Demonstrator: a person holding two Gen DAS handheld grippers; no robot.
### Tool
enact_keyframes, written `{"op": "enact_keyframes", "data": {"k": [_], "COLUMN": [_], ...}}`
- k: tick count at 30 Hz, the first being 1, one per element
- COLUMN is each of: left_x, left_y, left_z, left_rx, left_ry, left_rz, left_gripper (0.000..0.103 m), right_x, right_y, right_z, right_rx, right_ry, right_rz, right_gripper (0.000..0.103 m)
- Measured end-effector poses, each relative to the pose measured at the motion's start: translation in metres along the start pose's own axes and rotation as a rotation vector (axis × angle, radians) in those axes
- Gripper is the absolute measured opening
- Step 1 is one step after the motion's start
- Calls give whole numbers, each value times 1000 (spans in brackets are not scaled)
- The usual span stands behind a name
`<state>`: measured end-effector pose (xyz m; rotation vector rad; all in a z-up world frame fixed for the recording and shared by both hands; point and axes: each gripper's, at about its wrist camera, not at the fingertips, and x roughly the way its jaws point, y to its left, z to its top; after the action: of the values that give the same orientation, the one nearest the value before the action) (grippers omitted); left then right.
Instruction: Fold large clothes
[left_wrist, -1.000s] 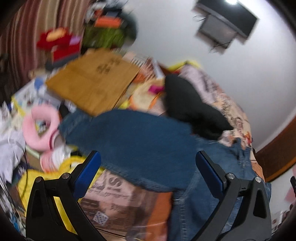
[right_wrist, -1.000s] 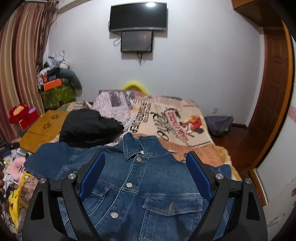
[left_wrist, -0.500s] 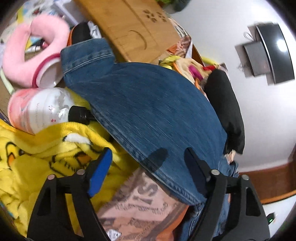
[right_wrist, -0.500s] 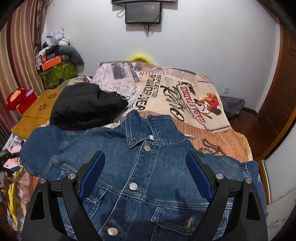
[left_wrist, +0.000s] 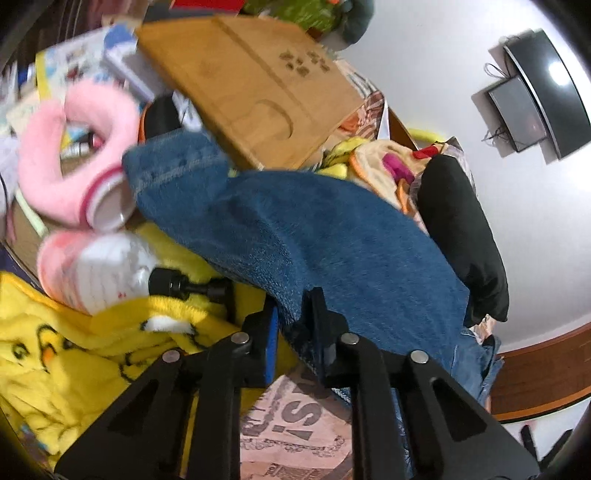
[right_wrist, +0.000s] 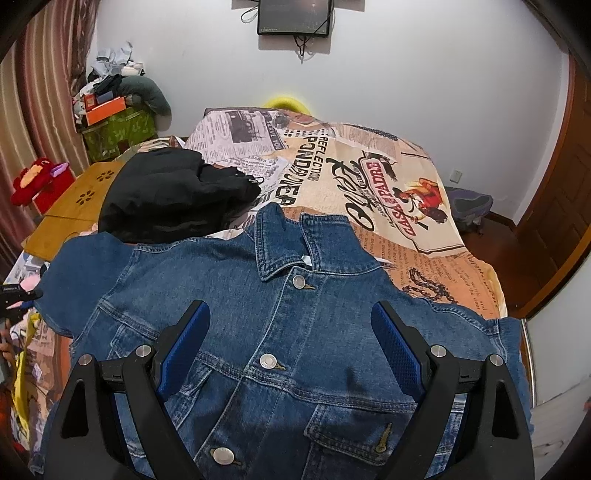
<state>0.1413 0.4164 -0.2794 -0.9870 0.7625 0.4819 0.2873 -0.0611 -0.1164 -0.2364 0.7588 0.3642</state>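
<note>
A blue denim jacket (right_wrist: 295, 325) lies front up and buttoned on the printed bedspread (right_wrist: 369, 177), collar toward the far wall. Its left sleeve (left_wrist: 314, 236) hangs off the bed's left side over clutter. My left gripper (left_wrist: 291, 314) is shut on the lower edge of that sleeve. My right gripper (right_wrist: 291, 347) is open and empty, hovering over the jacket's chest by the button row.
A black garment (right_wrist: 173, 199) lies on the bed beside the jacket's left shoulder. Left of the bed are a wooden lap table (left_wrist: 255, 88), a pink neck pillow (left_wrist: 85, 158), a white bottle (left_wrist: 103, 273) and a yellow duck blanket (left_wrist: 74, 354). A door (right_wrist: 561, 192) stands at right.
My left gripper moved in on the sleeve and shut on its edge. My right gripper tilted down and came closer over the jacket's chest, still open.
</note>
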Motion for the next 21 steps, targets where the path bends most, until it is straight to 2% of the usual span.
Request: {"op": "enact_keyframes", "data": {"k": [4,8,10,14,17,21], "left_x": [-25,-59,-71,-93,-95,-88], "left_y": [-38,-98,-123,-198,-244,-303], "left_z": [8,13,10,-5,-22,-61], "left_rx": [104,232,288,442,529,653], "left_ry": [-73,-161,-186,-232,-229,-188], "left_rz": [21,-32,-69,-138,-187,-247], "left_gripper": [12,12,11,11,10,10], "right_x": [-8,-17,-22,-28,-31,-35], "right_y": [-4,-12,-16,-27,-34,-42], "right_z": [1,0,-2,-7,-12,-21], "right_rx": [0,-3,-3,-2,-2,-3], "right_ry": [-15,-37,-45,-52,-48,-43], "right_rz": [2,-10,-12,-18,-15,-10], "right_gripper": [87,87,87,87,87,87]}}
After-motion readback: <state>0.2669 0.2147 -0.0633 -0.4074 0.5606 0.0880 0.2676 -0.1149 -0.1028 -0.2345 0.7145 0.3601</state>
